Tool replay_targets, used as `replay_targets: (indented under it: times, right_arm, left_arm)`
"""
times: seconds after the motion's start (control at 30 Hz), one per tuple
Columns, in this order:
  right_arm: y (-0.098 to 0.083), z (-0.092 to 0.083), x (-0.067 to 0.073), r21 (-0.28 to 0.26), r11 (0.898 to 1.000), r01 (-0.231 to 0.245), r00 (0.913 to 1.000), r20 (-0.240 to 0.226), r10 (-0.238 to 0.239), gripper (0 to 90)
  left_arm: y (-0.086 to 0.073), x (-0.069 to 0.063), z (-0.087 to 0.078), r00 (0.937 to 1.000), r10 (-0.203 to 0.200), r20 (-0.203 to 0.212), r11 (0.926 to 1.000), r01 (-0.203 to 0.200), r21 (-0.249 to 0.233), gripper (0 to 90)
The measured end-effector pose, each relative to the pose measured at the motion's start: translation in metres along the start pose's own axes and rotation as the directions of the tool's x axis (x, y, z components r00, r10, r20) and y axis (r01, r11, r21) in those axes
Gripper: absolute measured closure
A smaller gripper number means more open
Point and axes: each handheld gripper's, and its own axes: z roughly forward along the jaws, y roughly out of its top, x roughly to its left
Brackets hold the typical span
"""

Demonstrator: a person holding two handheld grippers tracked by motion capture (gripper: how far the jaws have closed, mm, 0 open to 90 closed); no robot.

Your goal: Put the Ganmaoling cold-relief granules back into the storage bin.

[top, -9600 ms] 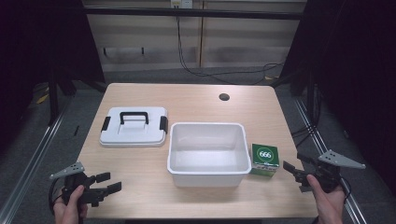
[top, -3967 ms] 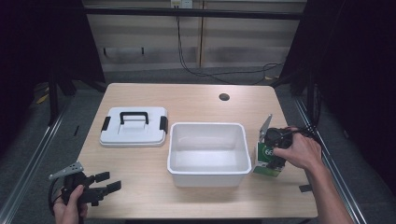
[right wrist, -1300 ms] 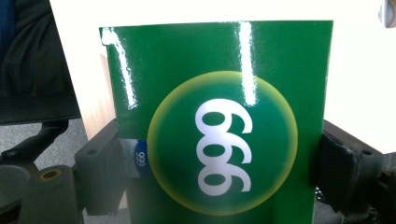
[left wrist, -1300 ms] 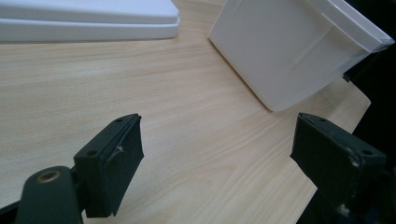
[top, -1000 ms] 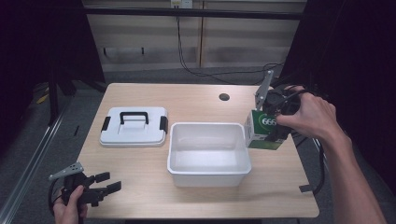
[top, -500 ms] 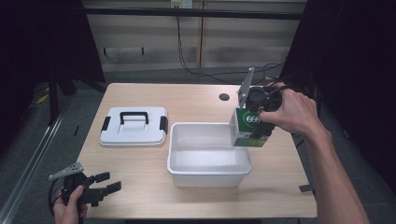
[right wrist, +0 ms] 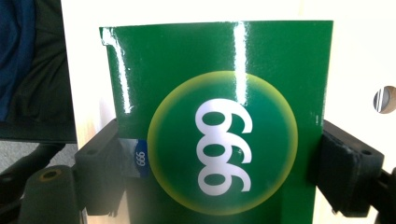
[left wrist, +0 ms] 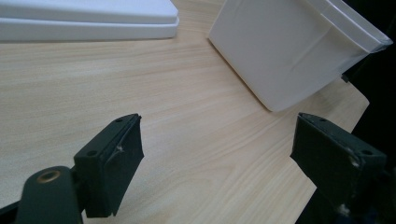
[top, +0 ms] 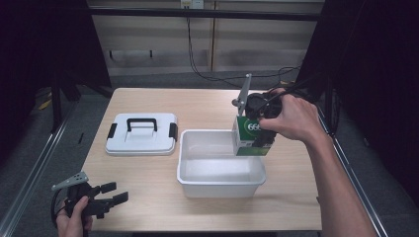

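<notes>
A green box (top: 251, 136) with a white number on a yellow-rimmed disc hangs over the right rim of the white tub (top: 197, 173), above its inside. My right gripper (top: 260, 129) is shut on the box, one jaw on each side, as the right gripper view shows on the green box (right wrist: 219, 126). My left gripper (top: 111, 196) rests low at the table's front left corner, open, with bare wood between its jaws (left wrist: 219, 154). The tub's wall (left wrist: 280, 51) stands ahead of it.
A white lid with a black handle (top: 142, 133) lies flat left of the tub, and its edge (left wrist: 88, 18) is in the left gripper view. A dark round hole (right wrist: 385, 99) marks the tabletop. The table's right edge runs close behind the right hand.
The right gripper took hold of the green box beside the tub, lifted it and carried it leftward over the tub's rim. The left gripper has stayed still.
</notes>
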Motion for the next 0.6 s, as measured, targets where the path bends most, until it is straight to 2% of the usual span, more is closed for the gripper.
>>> replay_targets:
  times: [0.4,0.6]
  right_arm:
    - [0.014,0.018,-0.002,0.026,0.999,0.025,0.9997,-0.004,-0.025,15.6]
    - [0.013,0.034,-0.004,0.041,0.999,0.024,0.9993,-0.03,-0.022,15.6]
  left_arm:
    - [0.0,0.0,-0.001,1.0,0.004,0.003,1.0,-0.004,0.001,16.3]
    - [0.0,0.0,0.0,1.0,0.001,0.003,1.0,-0.001,0.001,16.3]
